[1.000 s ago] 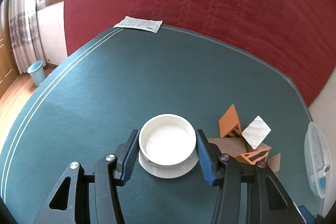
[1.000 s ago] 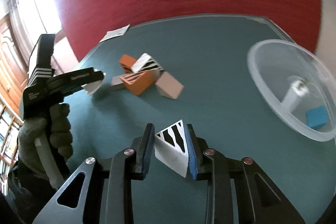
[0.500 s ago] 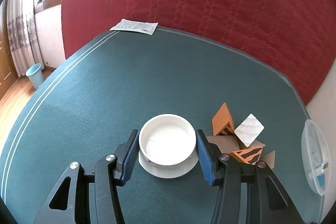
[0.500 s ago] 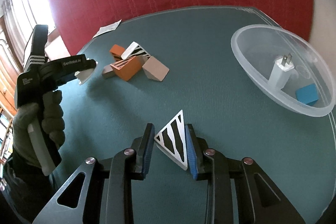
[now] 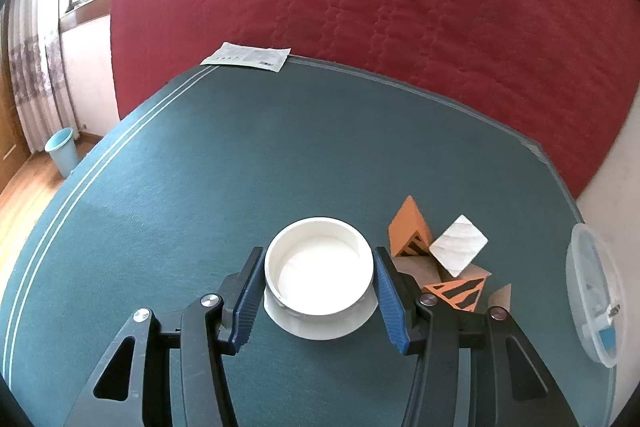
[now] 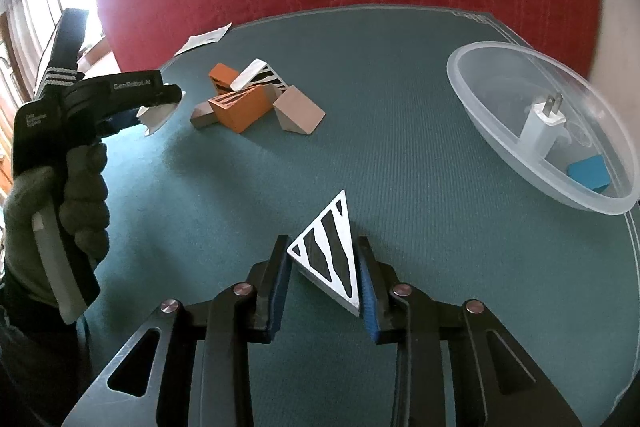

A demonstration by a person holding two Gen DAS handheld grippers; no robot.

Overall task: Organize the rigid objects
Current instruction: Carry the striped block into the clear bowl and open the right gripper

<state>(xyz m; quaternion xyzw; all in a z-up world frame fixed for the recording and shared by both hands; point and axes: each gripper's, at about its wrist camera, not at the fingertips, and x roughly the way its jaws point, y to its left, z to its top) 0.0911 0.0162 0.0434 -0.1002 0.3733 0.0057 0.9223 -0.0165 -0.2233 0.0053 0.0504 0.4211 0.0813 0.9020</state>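
Observation:
My left gripper [image 5: 319,287] is shut on a white round bowl [image 5: 319,267] and holds it above the green table; it also shows in the right wrist view [image 6: 158,111]. My right gripper [image 6: 323,277] is shut on a white wedge block with black zebra stripes [image 6: 329,251], held over the table. A pile of wedge blocks lies on the table: orange [image 6: 240,107], striped white [image 6: 262,74] and beige [image 6: 298,111]. The pile also shows in the left wrist view [image 5: 440,259], right of the bowl.
A clear plastic bowl [image 6: 500,115] at the table's right edge holds a white plug adapter [image 6: 544,121] and a blue block [image 6: 588,173]. A paper sheet [image 5: 248,55] lies at the far edge. A red quilt hangs behind. A blue bin [image 5: 62,147] stands on the floor.
My right gripper has drawn back and risen with the striped wedge, so the block pile and the clear bowl look farther off. My left gripper has shifted slightly with the white bowl.

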